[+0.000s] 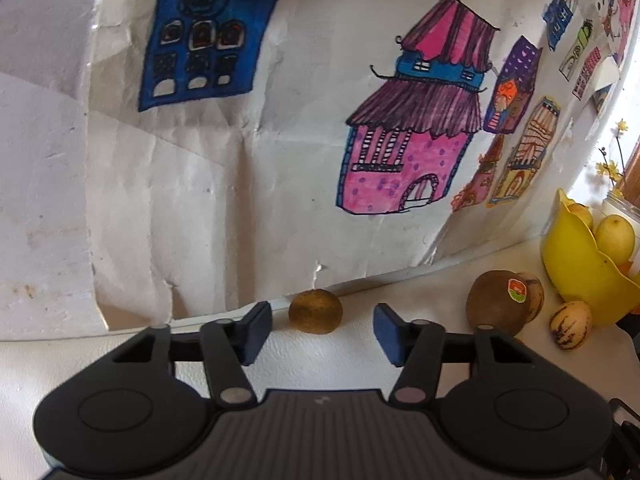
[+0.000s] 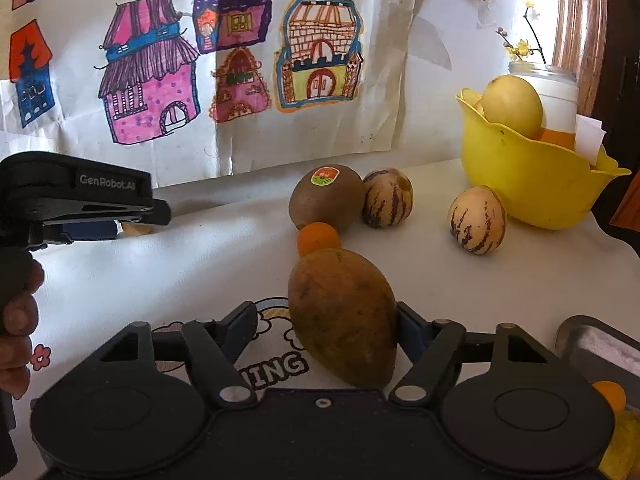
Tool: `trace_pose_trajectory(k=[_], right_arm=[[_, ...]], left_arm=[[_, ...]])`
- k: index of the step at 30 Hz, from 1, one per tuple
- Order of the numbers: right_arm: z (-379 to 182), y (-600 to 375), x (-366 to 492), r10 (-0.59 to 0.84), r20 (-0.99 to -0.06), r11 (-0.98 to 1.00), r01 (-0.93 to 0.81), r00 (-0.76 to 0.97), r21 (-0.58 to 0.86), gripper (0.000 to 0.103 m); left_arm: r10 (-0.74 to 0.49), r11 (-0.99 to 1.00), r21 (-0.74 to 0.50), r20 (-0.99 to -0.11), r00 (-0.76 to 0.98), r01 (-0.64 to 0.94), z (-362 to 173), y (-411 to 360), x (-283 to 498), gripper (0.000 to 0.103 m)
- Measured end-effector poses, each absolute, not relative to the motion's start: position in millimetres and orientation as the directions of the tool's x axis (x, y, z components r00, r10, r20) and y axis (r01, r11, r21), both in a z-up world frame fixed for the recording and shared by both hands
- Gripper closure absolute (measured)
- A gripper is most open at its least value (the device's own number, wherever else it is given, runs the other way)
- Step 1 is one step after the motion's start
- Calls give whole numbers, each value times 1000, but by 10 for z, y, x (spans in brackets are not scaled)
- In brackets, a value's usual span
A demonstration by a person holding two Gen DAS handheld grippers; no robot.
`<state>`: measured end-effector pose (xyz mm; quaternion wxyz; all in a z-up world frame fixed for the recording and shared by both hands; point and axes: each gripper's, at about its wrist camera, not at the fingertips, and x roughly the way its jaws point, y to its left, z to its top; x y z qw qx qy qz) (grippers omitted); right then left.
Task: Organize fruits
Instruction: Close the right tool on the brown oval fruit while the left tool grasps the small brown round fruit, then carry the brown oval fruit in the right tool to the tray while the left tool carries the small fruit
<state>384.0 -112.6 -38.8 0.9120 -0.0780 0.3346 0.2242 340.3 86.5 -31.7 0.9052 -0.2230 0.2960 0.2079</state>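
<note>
White, faintly pebbled bench [image 2: 224,248] backed by creased paper drawings [image 2: 152,80] of felt-pen houses. The left tongs [image 1: 322,330], matte black linkage with blue rectangular pads, stand apart with a small round brown fruit [image 1: 316,311] lying between and just beyond the tips at 12 o'clock, against the foot of the paper; no pad touches it, so these tongs are open. In the right wrist view the right tongs [image 2: 326,330] frame a large egg-shaped brown fruit [image 2: 344,316] with a dull, mottled skin; the right-hand pad lies against its flank, the left-hand pad stands clear of it, so it is not gripped. At 12 o'clock from this fruit, touching its narrow end, sits a small smooth orange fruit [image 2: 318,238], and beyond that a fuzzy brown kiwi [image 2: 326,196] bearing a round sticker. Two cream, purple-streaked oval fruits [image 2: 387,198] [image 2: 476,220] lie at 1 and 2 o'clock. A glossy yellow bowl [image 2: 528,184] with a wavy rim, at 2 o'clock, holds a smooth pale-yellow round fruit [image 2: 512,104]. A hand [image 2: 18,312] grips the left tool's handle at 9 o'clock.
</note>
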Motion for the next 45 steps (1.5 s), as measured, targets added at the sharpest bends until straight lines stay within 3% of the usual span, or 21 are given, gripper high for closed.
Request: trace_pose_trajectory(k=[4,8,13,23,29,45], right_arm=[[-405,-1131,3862,341,-658,895,-445,672,10,37],[-414,-1121,3860,334,-658,897,-442,675,2,38],[-414,-1119,3848,325,-656,899,-437,682,-9,47],[-411,-1170,3795,348,-652,901,-433,674,33,48],[-386,-1227,3684,376,-636,902,-423,674,86,49],[-252,-1444,3297,435,-572,897,-389,695,210,49]], left_arm=[[265,801,-279,-629,731,-530,-335,884,3392,61],[275,783,-293,-629,727,-549,-347,942,3365,70],[270,779,-301,-631,728,-550,-339,942,3317,71],[154,831,-329,-640,753,-449,-335,822,3144,71],[76,879,-335,-603,794,-338,-284,712,3003,71],[26,906,-324,-598,801,-272,-111,574,2716,71]])
